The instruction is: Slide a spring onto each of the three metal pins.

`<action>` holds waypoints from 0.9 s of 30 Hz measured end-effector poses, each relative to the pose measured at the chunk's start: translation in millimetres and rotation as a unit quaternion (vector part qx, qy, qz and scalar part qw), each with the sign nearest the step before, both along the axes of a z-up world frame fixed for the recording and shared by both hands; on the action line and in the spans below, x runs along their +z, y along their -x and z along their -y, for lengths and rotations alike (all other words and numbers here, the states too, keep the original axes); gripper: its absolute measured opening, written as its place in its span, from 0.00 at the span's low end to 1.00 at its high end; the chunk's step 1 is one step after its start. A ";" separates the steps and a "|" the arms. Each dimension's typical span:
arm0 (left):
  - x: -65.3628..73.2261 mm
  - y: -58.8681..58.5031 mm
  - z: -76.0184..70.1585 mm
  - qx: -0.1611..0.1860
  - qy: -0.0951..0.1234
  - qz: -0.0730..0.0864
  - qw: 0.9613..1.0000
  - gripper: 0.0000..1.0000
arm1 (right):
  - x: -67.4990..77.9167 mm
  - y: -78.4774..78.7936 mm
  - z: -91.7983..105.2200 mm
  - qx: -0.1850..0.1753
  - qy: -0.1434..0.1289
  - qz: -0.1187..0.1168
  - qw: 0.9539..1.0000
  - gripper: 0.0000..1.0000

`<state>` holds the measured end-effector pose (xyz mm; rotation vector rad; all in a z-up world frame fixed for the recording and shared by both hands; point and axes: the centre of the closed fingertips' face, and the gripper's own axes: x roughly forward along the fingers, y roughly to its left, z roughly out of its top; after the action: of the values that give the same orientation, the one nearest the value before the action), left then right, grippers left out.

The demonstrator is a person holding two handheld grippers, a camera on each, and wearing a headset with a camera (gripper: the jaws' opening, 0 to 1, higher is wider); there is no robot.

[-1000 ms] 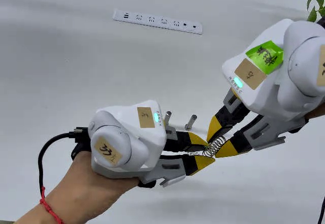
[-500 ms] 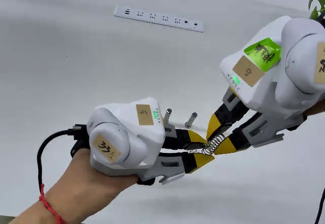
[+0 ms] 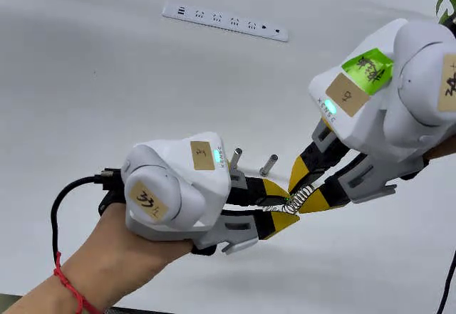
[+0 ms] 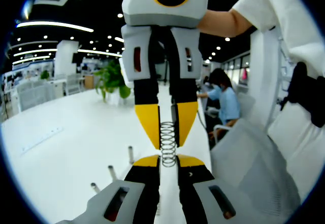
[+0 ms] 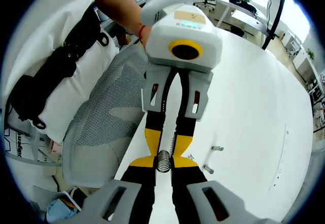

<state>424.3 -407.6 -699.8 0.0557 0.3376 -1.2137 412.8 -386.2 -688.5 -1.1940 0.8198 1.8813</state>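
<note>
Spring [image 4: 168, 142] being clenched by both left tongs [image 4: 168, 161] and right tongs [image 4: 168, 141]; regrasp seemingly being done. Next: coil bore being aligned over pin [image 3: 268, 164] beyond left tongs.

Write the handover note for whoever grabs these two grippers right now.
Left gripper: shut on one end of the spring.
Right gripper: shut on the same spring, which is held in the air between the two tips, above the table.
Three pins: upright on the table beside the left gripper; all look bare.
Done: no spring on a pin yet.
Left: all three pins.
</note>
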 end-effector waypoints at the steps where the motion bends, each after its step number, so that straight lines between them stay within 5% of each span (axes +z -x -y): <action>1: 0.1 -0.8 -1.0 0.002 0.001 -0.001 1.000 0.14 | -0.5 0.1 -0.3 0.000 0.000 -0.001 1.000 0.12; 13: -9.5 -5.8 -27.1 0.038 -0.011 -0.007 0.999 0.26 | 4.0 -10.6 -5.8 -0.012 -0.006 0.006 1.000 0.12; 16: -16.4 -8.2 -38.4 0.048 -0.033 0.006 0.998 0.31 | 4.9 -18.8 -9.0 -0.018 -0.007 0.014 1.000 0.12; 27: -35.6 -12.3 -73.4 0.083 -0.072 0.007 0.994 0.49 | 5.7 -55.6 -26.7 -0.073 -0.026 0.036 0.996 0.12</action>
<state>436.7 -334.2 -735.4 0.1579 0.4085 -1.0238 468.4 -359.5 -682.8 -1.1323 0.7915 1.7213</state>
